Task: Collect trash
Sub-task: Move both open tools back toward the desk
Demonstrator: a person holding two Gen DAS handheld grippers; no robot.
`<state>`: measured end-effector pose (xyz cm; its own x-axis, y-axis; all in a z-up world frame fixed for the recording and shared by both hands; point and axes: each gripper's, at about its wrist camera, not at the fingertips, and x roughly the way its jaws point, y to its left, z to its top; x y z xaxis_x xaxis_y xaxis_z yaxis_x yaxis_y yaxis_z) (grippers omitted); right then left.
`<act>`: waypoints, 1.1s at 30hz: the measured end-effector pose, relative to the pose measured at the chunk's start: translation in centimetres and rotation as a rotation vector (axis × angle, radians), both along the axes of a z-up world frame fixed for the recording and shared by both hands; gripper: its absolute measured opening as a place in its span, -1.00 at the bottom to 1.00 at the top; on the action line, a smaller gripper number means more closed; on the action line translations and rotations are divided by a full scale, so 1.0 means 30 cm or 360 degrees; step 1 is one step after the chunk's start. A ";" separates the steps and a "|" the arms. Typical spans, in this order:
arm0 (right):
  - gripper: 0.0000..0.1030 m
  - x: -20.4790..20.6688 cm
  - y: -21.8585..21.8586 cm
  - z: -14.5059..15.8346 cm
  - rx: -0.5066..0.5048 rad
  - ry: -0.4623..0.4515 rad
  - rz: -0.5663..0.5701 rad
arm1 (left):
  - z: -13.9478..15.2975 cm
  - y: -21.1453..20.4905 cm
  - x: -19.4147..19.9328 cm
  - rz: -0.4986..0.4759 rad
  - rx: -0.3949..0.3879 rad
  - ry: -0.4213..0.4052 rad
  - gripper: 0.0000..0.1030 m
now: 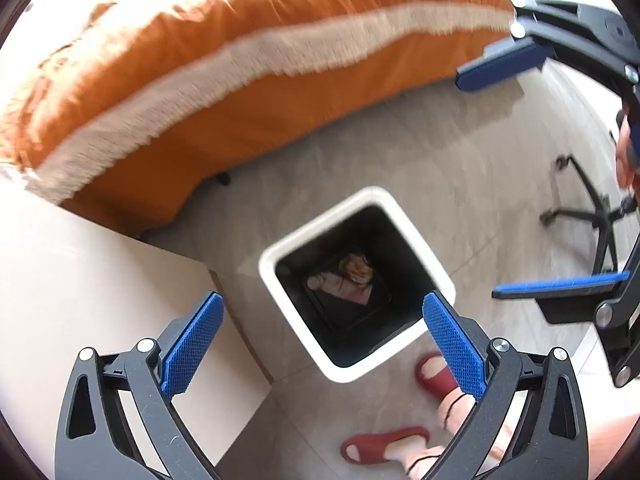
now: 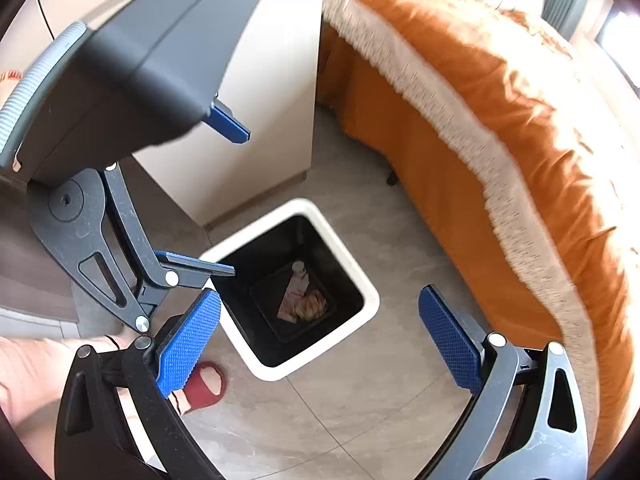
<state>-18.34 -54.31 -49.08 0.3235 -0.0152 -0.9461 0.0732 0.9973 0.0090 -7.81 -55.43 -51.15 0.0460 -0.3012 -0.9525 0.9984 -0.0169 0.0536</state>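
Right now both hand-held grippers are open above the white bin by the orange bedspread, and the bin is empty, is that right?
Not quite: the white bin is not empty. The right wrist view shows trash lying at its bottom. The rest holds: the left hand-held gripper and right hand-held gripper are open above it, by the orange bedspread.

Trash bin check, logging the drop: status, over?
Left gripper and right gripper open, empty. Trash at bottom of bin. Nothing blocking.
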 end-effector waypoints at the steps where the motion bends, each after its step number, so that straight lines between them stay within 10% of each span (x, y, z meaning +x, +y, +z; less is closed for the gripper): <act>1: 0.91 0.001 -0.004 0.056 -0.0013 -0.0023 -0.0014 | 0.051 0.008 0.003 0.0020 -0.0029 0.0004 0.91; 23: 0.91 0.093 0.237 1.102 -0.0018 -0.0642 -0.0085 | 1.132 0.512 0.075 0.0615 -0.0571 -0.0285 0.91; 33: 0.91 0.264 0.533 1.281 0.0180 -0.0794 0.0159 | 1.311 0.925 0.225 0.1016 -0.0626 -0.0436 0.91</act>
